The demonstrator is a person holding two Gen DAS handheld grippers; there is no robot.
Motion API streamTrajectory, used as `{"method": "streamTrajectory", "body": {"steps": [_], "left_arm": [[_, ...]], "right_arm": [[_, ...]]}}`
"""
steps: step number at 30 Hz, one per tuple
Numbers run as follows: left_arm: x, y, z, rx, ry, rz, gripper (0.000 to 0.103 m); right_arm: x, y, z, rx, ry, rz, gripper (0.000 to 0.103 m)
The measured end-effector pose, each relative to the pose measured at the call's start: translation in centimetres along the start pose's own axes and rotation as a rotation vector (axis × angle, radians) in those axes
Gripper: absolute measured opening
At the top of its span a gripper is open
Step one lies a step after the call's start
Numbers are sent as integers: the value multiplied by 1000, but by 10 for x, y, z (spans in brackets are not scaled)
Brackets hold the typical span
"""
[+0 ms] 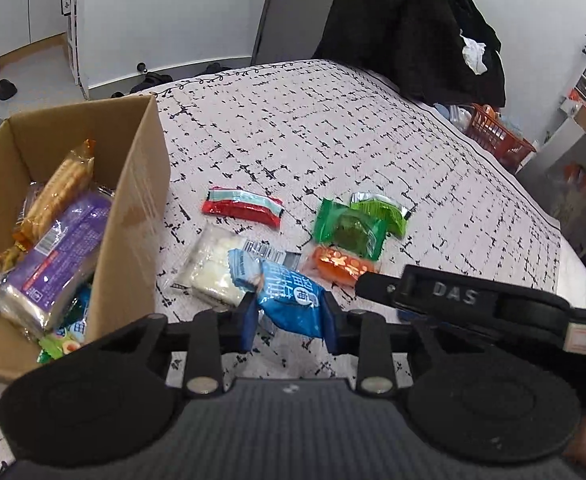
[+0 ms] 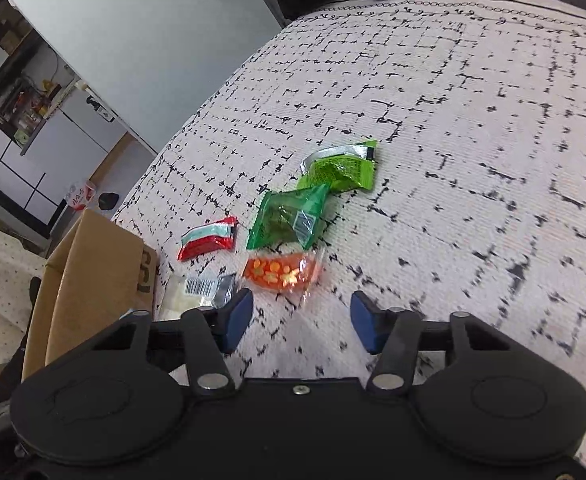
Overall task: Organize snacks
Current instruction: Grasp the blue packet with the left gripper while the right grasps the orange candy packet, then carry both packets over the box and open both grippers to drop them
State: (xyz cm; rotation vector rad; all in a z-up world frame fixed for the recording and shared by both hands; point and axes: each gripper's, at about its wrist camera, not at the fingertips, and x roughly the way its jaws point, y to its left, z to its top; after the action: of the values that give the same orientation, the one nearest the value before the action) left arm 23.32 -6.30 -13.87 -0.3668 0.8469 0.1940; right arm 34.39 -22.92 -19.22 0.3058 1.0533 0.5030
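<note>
While left claw [image 1: 291, 316] pinches crinkly blue packet [image 1: 289, 300], cardboard box [image 1: 141, 184] sits nr.

Brown cardboard box [image 1: 133, 184], white bedspread [image 1: 333, 128] with black dashes, blue packet [image 1: 289, 304], red packet [image 1: 241, 207], two green packets [image 2: 293, 216], orange flowered packet [image 2: 281, 272]

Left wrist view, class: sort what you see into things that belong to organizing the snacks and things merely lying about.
Belongs to the job:
cardboard box
blue packet in the left gripper
red packet
two green packets
orange packet
white packet
right gripper, open

Lying about:
black coat
red basket
</note>
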Motion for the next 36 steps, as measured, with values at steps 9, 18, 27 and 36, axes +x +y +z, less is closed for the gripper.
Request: {"method": "streamTrajectory", "body": {"steps": [9,18,27,36], "left_arm": [[4,3,1,-12,9,-22,31],[-3,10,2,-26,7,-42,31],[-33,12,8,-26,-33,-111,31],[-68,25,12,-33,-66,-165,31]], "right_arm": [[19,-11,9,84,-8,62,43],[-1,0,-1,40,-21,9,7],[-49,21,-17,55,-121,-22,2],[-87,53,-37,52,-178,-46,1]]}}
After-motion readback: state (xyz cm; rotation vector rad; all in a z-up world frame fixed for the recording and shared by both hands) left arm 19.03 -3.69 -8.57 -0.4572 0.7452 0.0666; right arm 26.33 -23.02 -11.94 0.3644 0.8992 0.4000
